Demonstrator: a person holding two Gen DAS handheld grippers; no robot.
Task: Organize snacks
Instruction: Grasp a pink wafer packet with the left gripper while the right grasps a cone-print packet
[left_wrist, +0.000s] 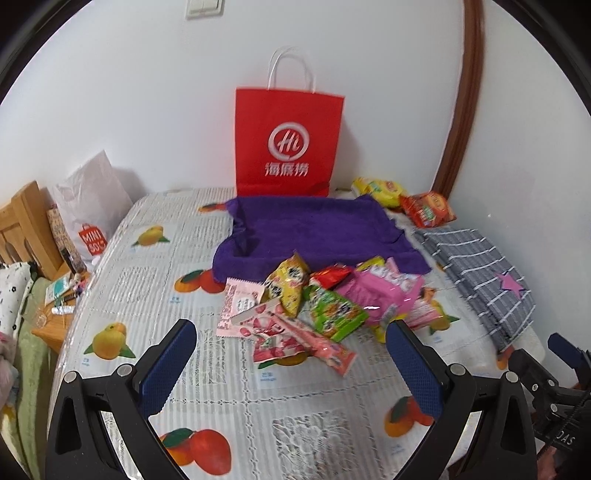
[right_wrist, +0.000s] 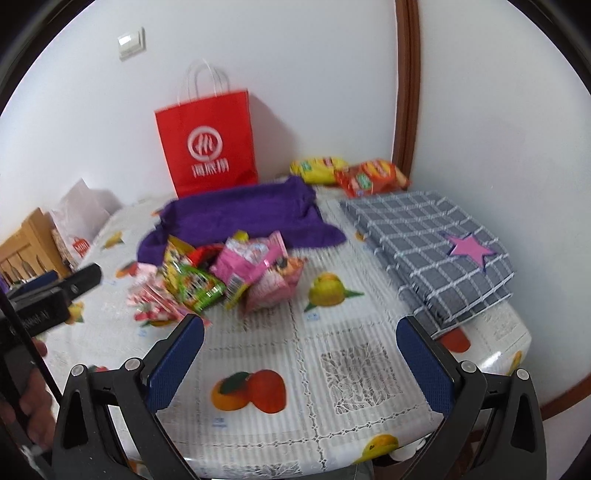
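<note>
A heap of snack packets lies mid-table: pink, green, yellow and red wrappers, also seen as the snack pile in the right wrist view. Behind it spreads a purple towel, and a red paper bag stands against the wall. My left gripper is open, just short of the nearest pink packets, nothing between its fingers. My right gripper is open above bare tablecloth, to the right of the pile. Two more packets, yellow and red, lie at the back right corner.
A folded grey checked cloth with a pink star lies on the table's right side. A white shopping bag and a wooden bedside unit stand past the left edge. The fruit-print tablecloth ends close in front.
</note>
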